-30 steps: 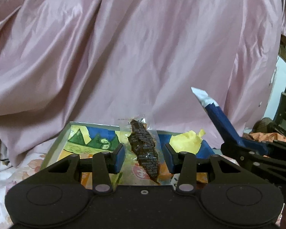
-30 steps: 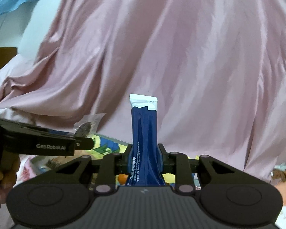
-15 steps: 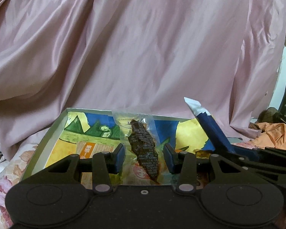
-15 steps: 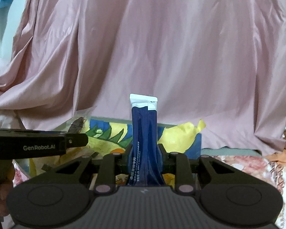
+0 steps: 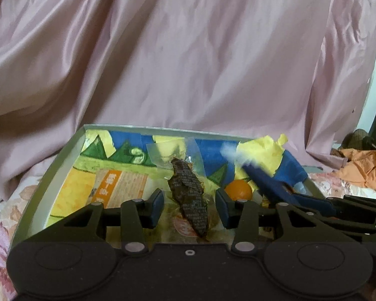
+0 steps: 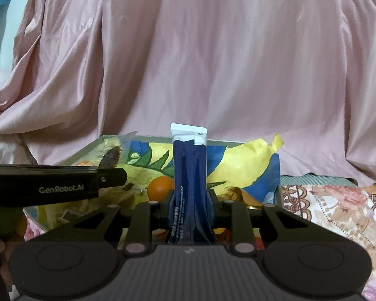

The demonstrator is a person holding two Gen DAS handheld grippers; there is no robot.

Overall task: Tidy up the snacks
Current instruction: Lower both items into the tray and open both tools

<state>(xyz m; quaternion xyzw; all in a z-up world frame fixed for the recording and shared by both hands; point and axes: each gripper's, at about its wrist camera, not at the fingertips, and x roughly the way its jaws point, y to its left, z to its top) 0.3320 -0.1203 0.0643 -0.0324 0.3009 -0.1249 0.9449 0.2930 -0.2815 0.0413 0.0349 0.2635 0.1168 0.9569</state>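
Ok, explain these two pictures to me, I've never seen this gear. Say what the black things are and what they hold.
No robot here: a person holds a two-finger clamp in each hand, with a camera on each looking along its fingers. One picture is from the left gripper, which pinches a dark snack in a clear wrapper. The other is from the right gripper, shut on a blue stick sachet. Both hang over a grey tray with a colourful lining, an orange and a yellow wrapper inside. The tray sits on floral cloth, with pink fabric behind.

Blue sachet's (image 5: 263, 180) white tip, motion-blurred in left view
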